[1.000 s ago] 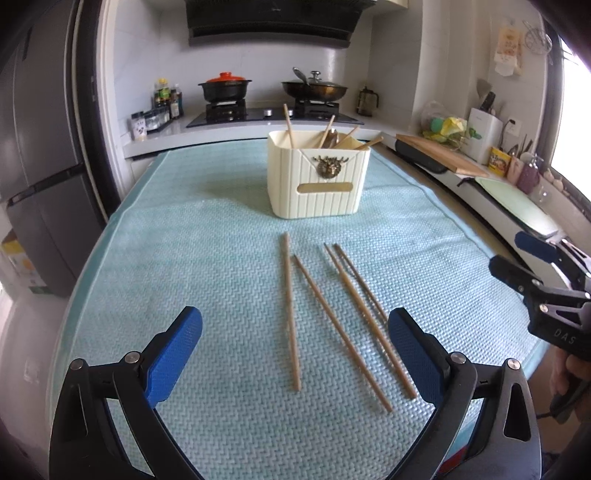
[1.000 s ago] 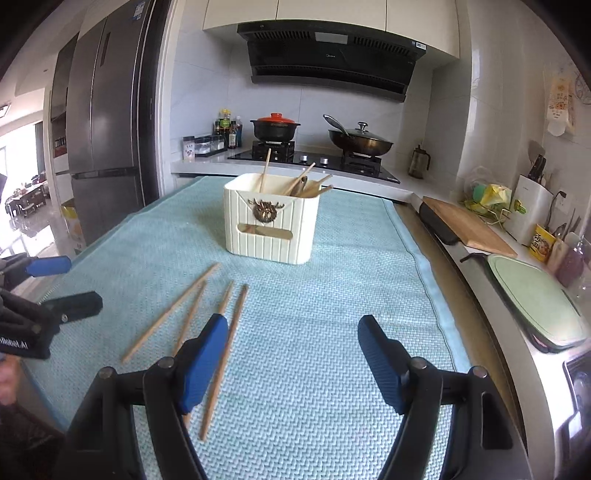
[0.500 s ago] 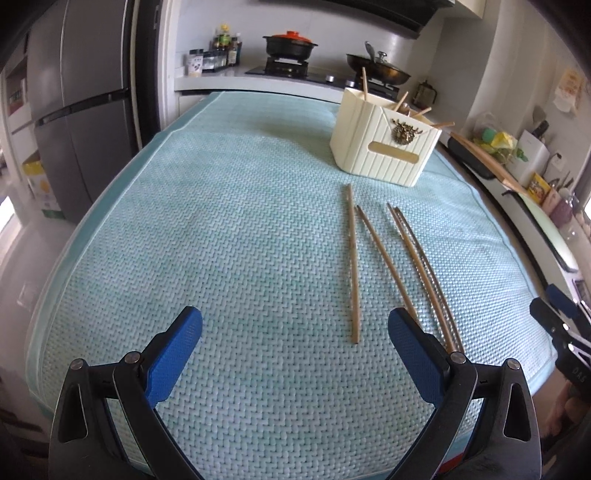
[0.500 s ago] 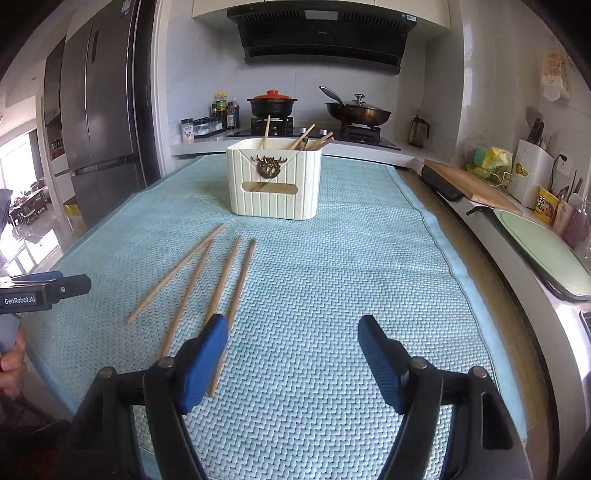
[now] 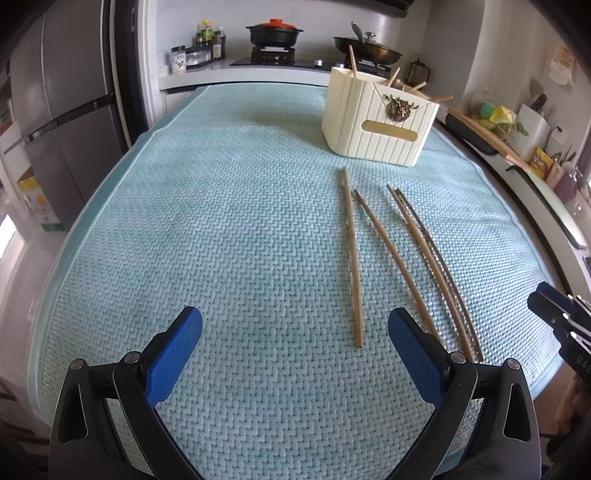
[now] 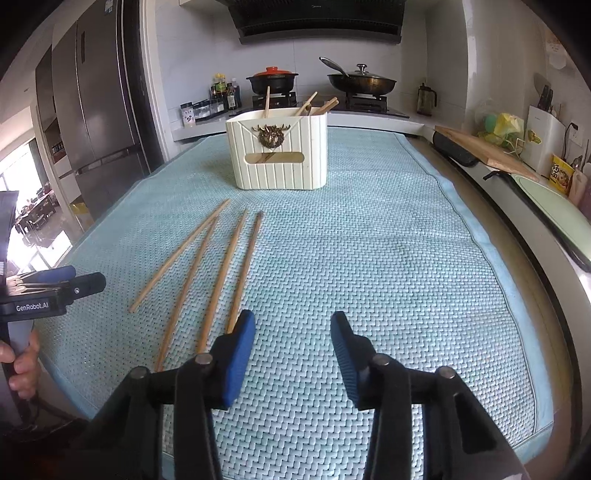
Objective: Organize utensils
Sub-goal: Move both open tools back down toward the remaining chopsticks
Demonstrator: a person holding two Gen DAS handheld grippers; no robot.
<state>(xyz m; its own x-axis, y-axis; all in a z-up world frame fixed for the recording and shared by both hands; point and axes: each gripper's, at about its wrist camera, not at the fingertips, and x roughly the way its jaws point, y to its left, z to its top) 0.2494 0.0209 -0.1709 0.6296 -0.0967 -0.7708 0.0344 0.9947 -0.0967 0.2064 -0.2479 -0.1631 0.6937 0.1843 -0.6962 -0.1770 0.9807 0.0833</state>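
Over the mat [image 6: 369,240], left fingers [image 5: 177,350] gape empty; right fingers [image 6: 240,347], just narrowing, grasp nothing.

The right gripper's [image 6: 293,328] blue pad [image 6: 240,343] covers the near ends of two chopsticks [image 6: 243,273]; the holder [image 6: 277,155] hides its chopsticks' lower parts.

Home kitchen: gas stove [image 6: 321,101] with pots, range hood [image 6: 317,22], tall fridge [image 6: 99,110], cutting board [image 6: 484,149].
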